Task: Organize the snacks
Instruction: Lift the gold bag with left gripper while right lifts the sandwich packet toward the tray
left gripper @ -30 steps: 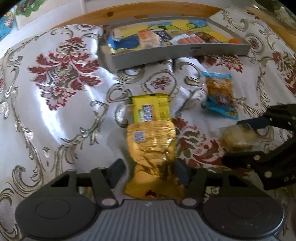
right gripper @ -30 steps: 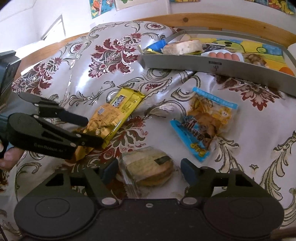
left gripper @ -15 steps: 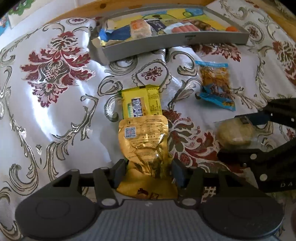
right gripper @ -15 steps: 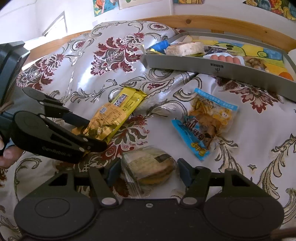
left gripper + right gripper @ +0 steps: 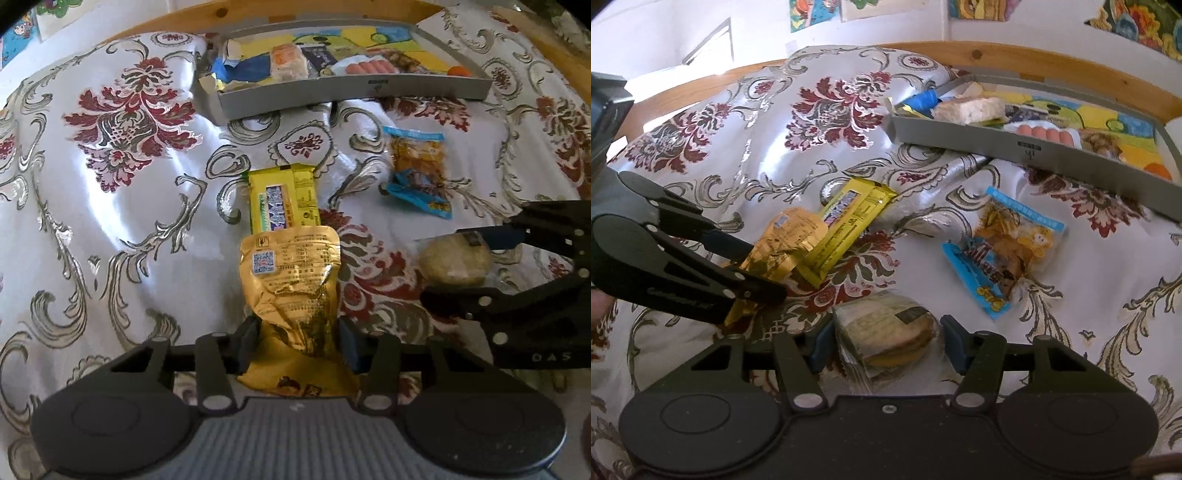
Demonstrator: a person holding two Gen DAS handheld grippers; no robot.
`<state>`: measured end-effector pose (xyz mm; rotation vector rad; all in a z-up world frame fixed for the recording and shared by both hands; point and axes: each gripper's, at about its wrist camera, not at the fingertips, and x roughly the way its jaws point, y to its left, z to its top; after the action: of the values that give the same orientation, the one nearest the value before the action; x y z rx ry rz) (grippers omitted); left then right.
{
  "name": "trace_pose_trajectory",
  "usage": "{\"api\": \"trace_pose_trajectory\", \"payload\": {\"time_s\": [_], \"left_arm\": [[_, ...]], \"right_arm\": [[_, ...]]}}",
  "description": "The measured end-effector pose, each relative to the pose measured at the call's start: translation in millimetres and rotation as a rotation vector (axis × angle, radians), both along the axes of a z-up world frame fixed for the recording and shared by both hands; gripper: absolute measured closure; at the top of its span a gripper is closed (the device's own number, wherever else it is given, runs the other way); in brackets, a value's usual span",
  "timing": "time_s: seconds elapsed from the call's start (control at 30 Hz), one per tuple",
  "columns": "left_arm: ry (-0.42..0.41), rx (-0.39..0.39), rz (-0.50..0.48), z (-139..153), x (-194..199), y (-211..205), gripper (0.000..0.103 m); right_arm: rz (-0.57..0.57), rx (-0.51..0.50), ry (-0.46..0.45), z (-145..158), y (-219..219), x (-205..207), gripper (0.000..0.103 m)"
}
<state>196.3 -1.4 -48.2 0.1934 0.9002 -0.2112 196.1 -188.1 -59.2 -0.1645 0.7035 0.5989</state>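
the left gripper [image 5: 298,341] has its fingers pinched on the lower part of the gold pouch [image 5: 291,273], which lies mid-cloth on the bed [image 5: 122,206], its top overlapping the yellow bar [image 5: 282,199]. the right gripper [image 5: 886,345] brackets the wrapped round cake [image 5: 886,332], fingers apart, not quite touching. both look light; the foil is crinkly and slippery (grip the flat seam), the cake soft, so squeeze gently across its sides. the grey tray [image 5: 354,94] sits by the headboard edge.

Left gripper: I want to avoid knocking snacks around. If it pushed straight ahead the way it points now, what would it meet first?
The left gripper already straddles the gold pouch; beyond that, likely the yellow bar tucked under the pouch's far end, then the grey tray.
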Motion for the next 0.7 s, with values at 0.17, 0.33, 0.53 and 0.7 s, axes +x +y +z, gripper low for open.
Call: {"api": "trace_pose_trajectory", "payload": {"time_s": [0.17,0.33,0.53,0.7], "left_arm": [[-0.018,-0.012,-0.004,8,-13,-6,0.054],[-0.043,-0.015,0.002,17,-18,-14,0.054],[-0.092,-0.027,0.013,37,-15,-23,0.054],[-0.126,-0.051,0.019,54,-8,-32,0.054]], "right_arm": [[0.003,-0.011,-0.027,9,-1,-10,0.043],[-0.012,-0.014,-0.063,20,-8,-20,0.043],[-0.042,-0.011,-0.11,35,-16,-28,0.043],[-0.069,0.011,-0.152,49,-23,-31,0.043]]}}
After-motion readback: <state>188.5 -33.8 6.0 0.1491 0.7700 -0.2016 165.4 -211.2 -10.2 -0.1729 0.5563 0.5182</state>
